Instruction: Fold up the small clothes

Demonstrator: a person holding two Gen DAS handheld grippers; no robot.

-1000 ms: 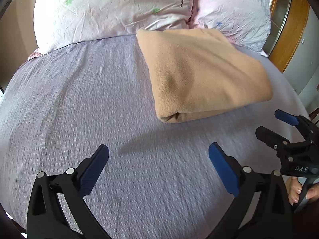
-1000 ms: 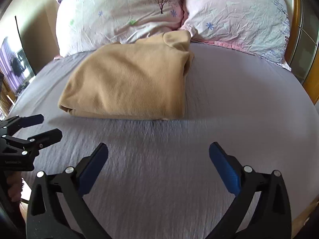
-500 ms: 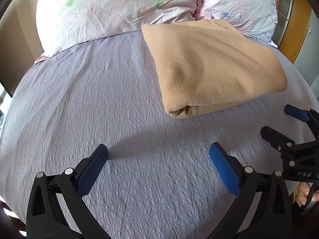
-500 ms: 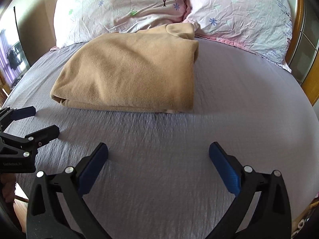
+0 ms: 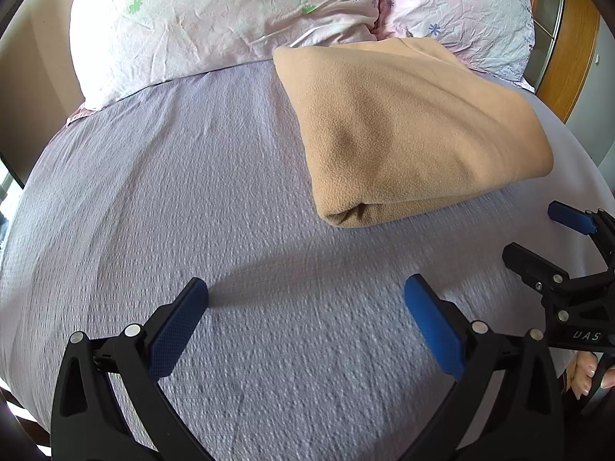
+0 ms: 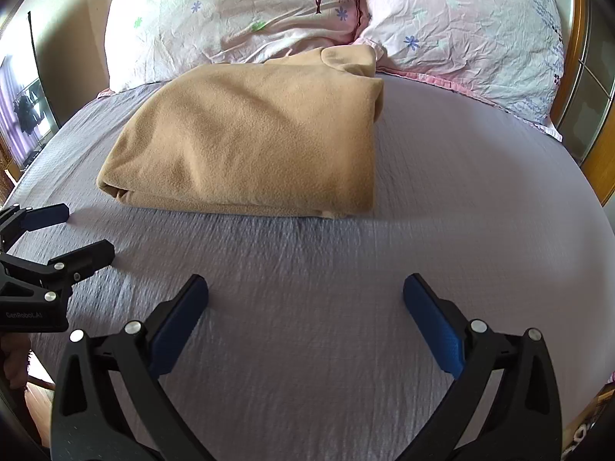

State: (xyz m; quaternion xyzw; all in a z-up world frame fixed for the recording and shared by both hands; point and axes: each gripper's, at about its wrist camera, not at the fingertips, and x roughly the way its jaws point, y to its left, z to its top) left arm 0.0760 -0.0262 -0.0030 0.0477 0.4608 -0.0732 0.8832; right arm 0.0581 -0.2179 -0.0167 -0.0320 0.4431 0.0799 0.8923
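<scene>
Lilac bed sheet [image 5: 161, 199] fills scene, two floral pillows [image 6: 238, 11] at far end. Tan fleece garment [image 6: 253, 134] lies folded at far centre, touching pillows. Left gripper [image 5: 305, 307] and right gripper [image 6: 305, 303] hover near edge, spread wide, empty. Folding looks largely done; next move likely reach for near fold edge.

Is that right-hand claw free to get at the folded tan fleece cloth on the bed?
Probably yes: the right claw is open, and only bare lilac bedsheet lies between it and the folded tan fleece cloth.
</scene>
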